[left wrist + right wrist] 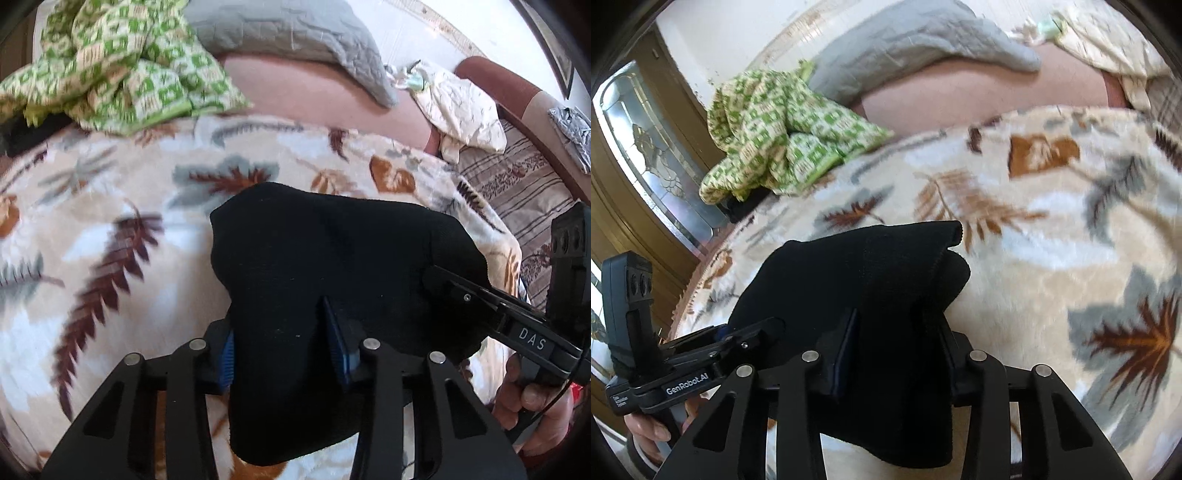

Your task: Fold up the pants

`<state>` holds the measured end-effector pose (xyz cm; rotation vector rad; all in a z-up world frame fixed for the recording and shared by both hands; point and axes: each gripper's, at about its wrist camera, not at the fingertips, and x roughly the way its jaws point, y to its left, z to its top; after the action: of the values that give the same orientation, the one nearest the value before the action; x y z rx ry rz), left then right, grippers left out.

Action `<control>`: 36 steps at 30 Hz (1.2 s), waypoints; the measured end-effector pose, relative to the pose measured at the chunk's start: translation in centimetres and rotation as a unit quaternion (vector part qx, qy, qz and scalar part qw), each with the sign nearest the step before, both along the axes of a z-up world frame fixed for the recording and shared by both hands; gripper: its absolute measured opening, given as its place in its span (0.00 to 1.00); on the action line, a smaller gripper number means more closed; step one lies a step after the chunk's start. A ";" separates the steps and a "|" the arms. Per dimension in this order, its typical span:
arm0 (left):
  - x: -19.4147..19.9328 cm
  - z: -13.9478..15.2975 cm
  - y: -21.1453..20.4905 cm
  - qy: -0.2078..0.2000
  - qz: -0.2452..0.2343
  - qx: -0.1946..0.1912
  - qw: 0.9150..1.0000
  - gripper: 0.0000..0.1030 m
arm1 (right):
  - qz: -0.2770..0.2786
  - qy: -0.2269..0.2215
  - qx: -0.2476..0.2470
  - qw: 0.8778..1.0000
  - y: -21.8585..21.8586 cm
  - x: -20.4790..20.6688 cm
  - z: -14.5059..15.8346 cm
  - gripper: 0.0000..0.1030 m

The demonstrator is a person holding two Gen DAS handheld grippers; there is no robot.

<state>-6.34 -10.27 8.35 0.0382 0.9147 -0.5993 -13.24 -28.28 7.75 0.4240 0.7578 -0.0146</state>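
The black pants [332, 251] lie bunched on a leaf-patterned blanket [110, 229], their near edge lifted off it. My left gripper [284, 350] is shut on a thick fold of that edge, blue pads [227, 354] pressing on both sides. From the right my right gripper [454, 288] reaches in and bites the same edge. In the right wrist view my right gripper [895, 354] is shut on the pants [849, 266], with cloth hanging below its fingers. Beside it on the left, my left gripper [750, 332] grips the cloth, a hand [650, 432] on its handle.
A crumpled green-and-cream cloth [122, 66] and a grey quilted pillow [295, 33] lie at the far side of the bed. A cream cloth [461, 110] sits at the right by a striped cover [517, 192]. A wooden door with a glass panel [646, 155] stands left.
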 end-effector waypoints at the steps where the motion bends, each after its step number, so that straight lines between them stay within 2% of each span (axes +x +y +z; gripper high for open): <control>1: 0.7 0.5 -0.2 -0.004 0.002 -0.001 1.000 0.39 | 0.000 -0.005 -0.009 1.000 0.1 0.6 0.7 0.38; 6: 3.8 0.6 -1.2 -0.010 0.010 0.009 1.000 0.39 | -0.003 -0.013 -0.016 1.000 -0.4 3.7 1.6 0.38; 11: 7.1 -2.1 -2.7 0.016 0.019 0.037 0.999 0.40 | -0.011 0.012 -0.015 1.000 -1.7 7.6 -0.7 0.39; 12: 7.3 -2.8 -2.9 0.022 0.020 0.046 0.998 0.42 | -0.014 0.019 -0.016 1.000 -1.9 8.0 -1.4 0.43; 13: 7.6 -3.8 -3.1 0.025 0.026 0.061 0.997 0.51 | -0.022 0.041 -0.028 0.999 -2.1 8.7 -2.5 0.46; 15: 7.4 -4.0 -3.1 0.011 0.030 0.060 0.998 0.58 | -0.028 0.060 -0.048 0.997 -2.2 8.8 -3.8 0.55; 17: 7.0 -3.7 -2.8 0.001 0.032 0.067 0.997 0.63 | -0.029 0.050 -0.052 0.997 -2.2 7.8 -3.4 0.60; 20: 6.5 -2.7 -2.1 0.001 0.042 0.068 0.997 0.63 | -0.033 0.036 -0.080 0.996 -1.6 6.2 -1.7 0.60; 23: 5.5 -1.7 -1.5 -0.018 0.054 0.071 0.996 0.63 | -0.019 0.009 -0.099 0.995 -0.5 5.0 0.6 0.60; 26: 4.9 -1.4 -1.3 -0.029 0.060 0.081 0.994 0.63 | 0.000 0.007 -0.124 0.992 1.0 4.8 1.6 0.57; 27: 4.7 -1.6 -1.3 -0.031 0.060 0.086 0.994 0.63 | 0.008 0.010 -0.131 0.991 1.6 4.9 1.6 0.53; 28: 4.6 -1.8 -1.3 -0.030 0.059 0.090 0.994 0.63 | 0.020 0.017 -0.136 0.990 2.3 5.1 1.3 0.42; 29: 4.6 -2.2 -1.4 -0.027 0.057 0.096 0.993 0.63 | 0.026 0.024 -0.140 0.989 2.7 5.1 0.9 0.36; 33: 4.6 -3.3 -1.6 -0.022 0.057 0.098 0.993 0.67 | 0.030 0.059 -0.150 0.987 3.6 4.6 -1.6 0.35; 36: 4.6 -3.7 -1.9 -0.019 0.058 0.096 0.994 0.69 | 0.021 0.052 -0.138 0.989 3.3 3.8 -3.3 0.35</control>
<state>-1.73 -12.19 4.70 0.1681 0.9281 -0.4004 -9.44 -25.00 4.43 0.1448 0.8534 -0.1010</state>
